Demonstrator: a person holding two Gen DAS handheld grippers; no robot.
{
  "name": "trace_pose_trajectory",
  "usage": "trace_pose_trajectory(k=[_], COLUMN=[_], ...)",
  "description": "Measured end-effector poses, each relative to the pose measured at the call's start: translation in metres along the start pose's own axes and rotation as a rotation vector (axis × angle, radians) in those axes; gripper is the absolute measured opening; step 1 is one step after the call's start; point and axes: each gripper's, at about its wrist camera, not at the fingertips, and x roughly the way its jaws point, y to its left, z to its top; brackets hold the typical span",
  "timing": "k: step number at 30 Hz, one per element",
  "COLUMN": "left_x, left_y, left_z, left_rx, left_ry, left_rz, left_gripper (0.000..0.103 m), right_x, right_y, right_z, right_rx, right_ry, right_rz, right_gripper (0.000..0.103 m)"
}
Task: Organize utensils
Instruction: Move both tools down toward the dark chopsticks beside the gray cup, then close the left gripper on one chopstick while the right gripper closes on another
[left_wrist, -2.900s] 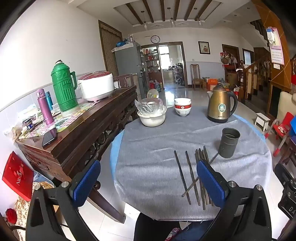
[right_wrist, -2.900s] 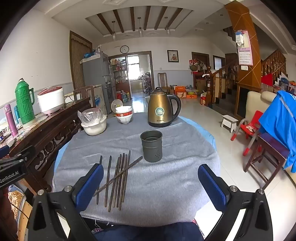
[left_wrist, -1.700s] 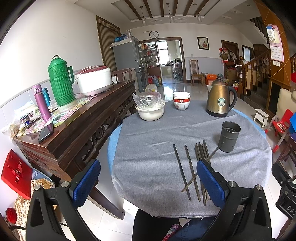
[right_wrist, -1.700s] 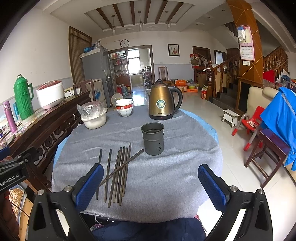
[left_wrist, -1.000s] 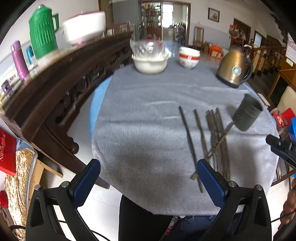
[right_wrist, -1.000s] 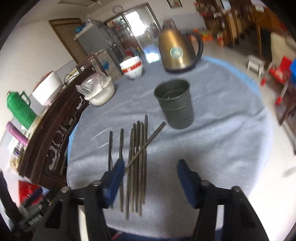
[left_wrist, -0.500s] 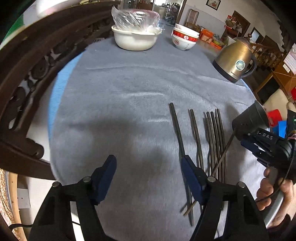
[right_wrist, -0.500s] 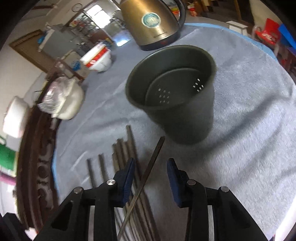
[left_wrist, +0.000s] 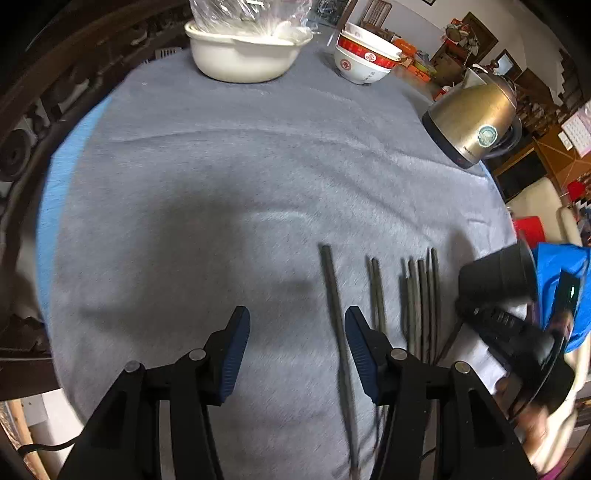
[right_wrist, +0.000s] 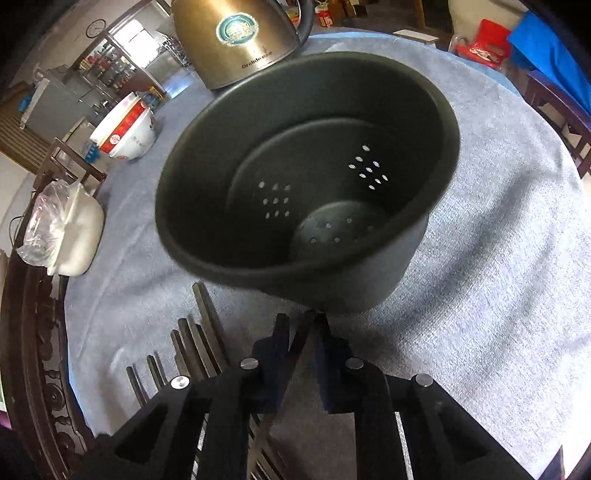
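Several dark chopsticks (left_wrist: 421, 295) lie side by side on the grey tablecloth (left_wrist: 184, 184). My left gripper (left_wrist: 295, 332) hangs low over the cloth with its jaws closing. The leftmost chopstick (left_wrist: 334, 295) runs between the fingers close to the right pad, and no pad presses on it. In the right wrist view my right gripper (right_wrist: 301, 328) is closing, its pads pinching the slanted chopstick (right_wrist: 295, 354) right in front of the dark perforated holder (right_wrist: 306, 177). The holder (left_wrist: 495, 273) stands upright and empty at the table's right side.
A brass kettle (left_wrist: 476, 122) stands at the back right. A white bowl under plastic film (left_wrist: 240, 55) and stacked red-and-white bowls (left_wrist: 362, 59) sit at the far edge. A dark carved sideboard (left_wrist: 37, 110) flanks the table's left, and a blue garment (left_wrist: 554, 266) lies at the right.
Both grippers dropped toward the table and tipped downward. The left jaws narrowed around the leftmost chopstick. The right jaws closed in on the slanted chopstick beside the holder.
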Motion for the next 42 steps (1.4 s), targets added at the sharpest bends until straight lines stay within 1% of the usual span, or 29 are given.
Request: trace_pose_trajectory(k=[2, 3, 5, 6, 7, 8, 9, 10, 11, 12, 15, 16, 17, 20, 23, 25, 27, 28, 30, 32, 33, 35, 36, 37, 38, 39, 42], left_x=[0.007, 0.013, 0.023, 0.031, 0.035, 0.041, 0.045, 0.048, 0.047, 0.048, 0.048, 0.045, 0.042, 0.023, -0.001, -0.019, -0.037, -0.043, -0.049, -0.048, -0.046, -0.032, -0.022, -0.009, -0.002, 0.010, 0.040], left_y=[-0.003, -0.005, -0.008, -0.009, -0.010, -0.011, -0.012, -0.014, -0.016, -0.019, -0.023, -0.024, -0.025, -0.031, -0.038, -0.041, -0.043, -0.038, -0.032, -0.028, -0.026, -0.027, -0.028, -0.029, -0.027, -0.028, -0.034], left_z=[0.007, 0.011, 0.015, 0.017, 0.018, 0.018, 0.018, 0.018, 0.018, 0.018, 0.017, 0.015, 0.014, 0.009, 0.004, 0.001, -0.003, -0.003, -0.002, 0.002, 0.005, 0.012, 0.016, 0.021, 0.022, 0.025, 0.028], left_rx=[-0.002, -0.004, -0.004, -0.007, -0.011, -0.013, -0.011, -0.007, -0.001, 0.010, 0.014, 0.021, 0.027, 0.040, 0.048, 0.058, 0.077, 0.072, 0.045, 0.018, 0.005, -0.008, -0.008, -0.014, -0.022, -0.030, -0.028], left_ry=[0.020, 0.030, 0.049, 0.068, 0.080, 0.090, 0.098, 0.098, 0.080, 0.079, 0.066, 0.056, 0.043, -0.008, -0.070, -0.111, -0.150, -0.155, -0.155, -0.152, -0.135, -0.105, -0.082, -0.053, -0.039, -0.018, 0.048], left_rz=[-0.007, 0.002, 0.008, 0.008, 0.010, 0.013, 0.017, 0.016, 0.013, 0.014, 0.017, 0.017, 0.016, 0.003, -0.020, -0.031, -0.025, -0.028, -0.044, -0.015, 0.001, 0.013, 0.028, 0.049, 0.059, 0.071, 0.089], left_gripper=[0.055, 0.055, 0.045, 0.036, 0.030, 0.028, 0.022, 0.018, 0.016, 0.010, 0.006, 0.005, 0.004, 0.003, 0.002, 0.002, 0.002, 0.002, 0.002, 0.002, 0.002, 0.006, 0.017, 0.037, 0.044, 0.047, 0.047], right_x=[0.000, 0.000, -0.002, -0.003, -0.006, -0.009, -0.012, -0.015, -0.017, -0.019, -0.032, -0.040, -0.044, -0.060, -0.080, -0.092, -0.105, -0.112, -0.123, -0.130, -0.133, -0.139, -0.140, -0.141, -0.142, -0.143, -0.146], right_y=[0.001, 0.001, -0.001, -0.001, -0.004, -0.009, -0.010, -0.011, -0.014, -0.013, -0.018, -0.027, -0.026, -0.031, -0.038, -0.040, -0.041, -0.043, -0.045, -0.046, -0.046, -0.048, -0.048, -0.050, -0.051, -0.052, -0.057], right_z=[-0.001, 0.000, -0.001, -0.001, -0.003, -0.006, -0.005, -0.005, -0.008, -0.010, -0.013, -0.017, -0.017, -0.017, -0.018, -0.020, -0.024, -0.027, -0.030, -0.031, -0.033, -0.036, -0.036, -0.036, -0.035, -0.035, -0.033], right_rx=[-0.011, -0.012, -0.021, -0.026, -0.031, -0.034, -0.040, -0.047, -0.049, -0.052, -0.068, -0.075, -0.082, -0.089, -0.096, -0.107, -0.125, -0.132, -0.139, -0.143, -0.145, -0.148, -0.148, -0.144, -0.142, -0.139, -0.137], right_ry=[-0.004, -0.006, -0.009, -0.012, -0.017, -0.021, -0.025, -0.027, -0.027, -0.028, -0.044, -0.053, -0.062, -0.084, -0.108, -0.124, -0.146, -0.157, -0.174, -0.183, -0.190, -0.198, -0.199, -0.198, -0.197, -0.196, -0.202], right_rz=[-0.003, 0.010, 0.038, 0.049, 0.066, 0.079, 0.090, 0.108, 0.125, 0.149, 0.210, 0.226, 0.244, 0.308, 0.354, 0.384, 0.403, 0.414, 0.439, 0.453, 0.461, 0.471, 0.475, 0.478, 0.481, 0.484, 0.487], right_gripper=[0.008, 0.007, 0.006, 0.006, 0.006, 0.006, 0.006, 0.006, 0.006, 0.006, 0.006, 0.006, 0.006, 0.006, 0.006, 0.006, 0.006, 0.006, 0.006, 0.006, 0.006, 0.006, 0.006, 0.006, 0.006, 0.006, 0.006])
